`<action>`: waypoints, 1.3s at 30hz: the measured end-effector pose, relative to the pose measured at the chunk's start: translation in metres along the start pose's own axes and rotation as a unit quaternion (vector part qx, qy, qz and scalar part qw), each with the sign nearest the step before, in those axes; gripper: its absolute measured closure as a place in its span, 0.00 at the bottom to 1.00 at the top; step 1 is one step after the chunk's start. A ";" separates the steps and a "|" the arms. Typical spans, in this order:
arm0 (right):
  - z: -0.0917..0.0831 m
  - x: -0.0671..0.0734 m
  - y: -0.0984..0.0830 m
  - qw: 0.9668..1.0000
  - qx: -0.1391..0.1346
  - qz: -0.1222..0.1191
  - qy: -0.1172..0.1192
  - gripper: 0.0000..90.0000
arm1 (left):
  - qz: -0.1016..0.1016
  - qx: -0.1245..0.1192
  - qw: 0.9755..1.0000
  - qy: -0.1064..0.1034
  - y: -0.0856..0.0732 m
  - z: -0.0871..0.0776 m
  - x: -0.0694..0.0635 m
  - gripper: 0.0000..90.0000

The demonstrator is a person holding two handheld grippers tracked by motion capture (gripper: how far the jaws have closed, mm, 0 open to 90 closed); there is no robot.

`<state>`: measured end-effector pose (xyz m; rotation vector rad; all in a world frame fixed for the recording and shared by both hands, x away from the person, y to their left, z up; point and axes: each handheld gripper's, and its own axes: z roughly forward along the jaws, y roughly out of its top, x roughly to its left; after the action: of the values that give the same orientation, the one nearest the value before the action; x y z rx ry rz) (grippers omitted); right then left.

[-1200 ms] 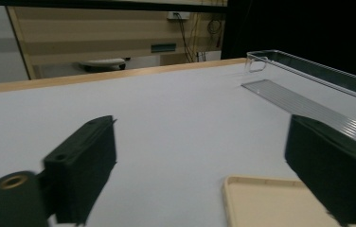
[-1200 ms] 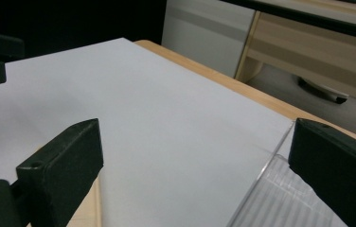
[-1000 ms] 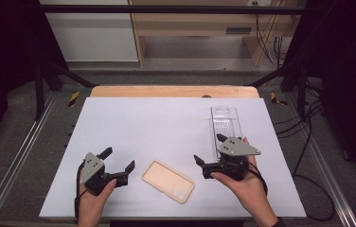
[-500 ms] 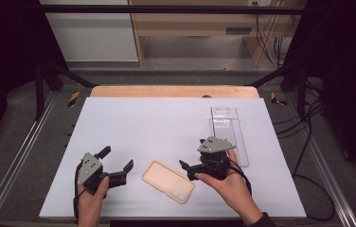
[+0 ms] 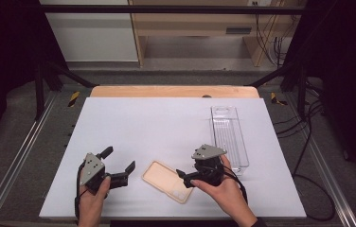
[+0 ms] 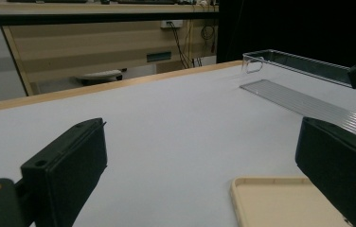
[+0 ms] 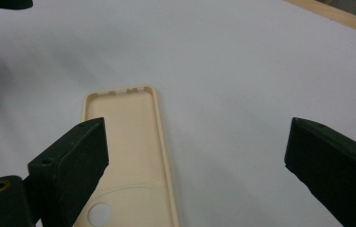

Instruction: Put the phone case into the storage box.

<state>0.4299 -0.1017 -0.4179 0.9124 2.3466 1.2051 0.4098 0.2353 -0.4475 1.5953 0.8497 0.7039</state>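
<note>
A beige phone case [image 5: 168,181] lies hollow side up near the table's front edge. In the high view my right gripper [image 5: 188,168] stands open at the case's right end, jaws pointing left. In the right gripper view the case [image 7: 133,142] runs away from me, with one jaw above its near part; the right gripper [image 7: 200,161] holds nothing. My left gripper [image 5: 118,160] rests open just left of the case. The left gripper [image 6: 204,161] has bare table between its jaws, and the case's corner [image 6: 285,203] lies beside the right jaw.
A long clear plastic tray [image 5: 229,137] stands at the right of the white table [image 5: 157,123], just behind my right hand; the tray [image 6: 299,61] also appears in the left gripper view. A wooden strip [image 5: 173,91] edges the table's far side.
My right gripper has swung left, from beside the clear tray to the case's right end. The left gripper has barely moved.
</note>
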 end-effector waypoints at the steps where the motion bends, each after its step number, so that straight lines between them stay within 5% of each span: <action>1: 0.002 0.000 -0.003 1.000 0.005 0.001 0.001 0.09 | 0.001 0.000 1.000 0.000 0.000 0.000 0.000 0.03; 34: 0.020 -0.005 -0.018 0.997 0.068 0.006 0.023 0.08 | 0.018 -0.001 1.000 -0.024 0.000 0.004 -0.008 0.01; 39: 0.025 -0.005 -0.018 0.997 0.072 0.002 0.012 0.14 | 0.018 -0.001 0.999 -0.029 0.000 0.004 -0.010 0.01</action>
<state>0.4411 -0.0984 -0.4473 0.9539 2.4782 1.0664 0.4075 0.2246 -0.4483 1.6257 0.7797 0.6816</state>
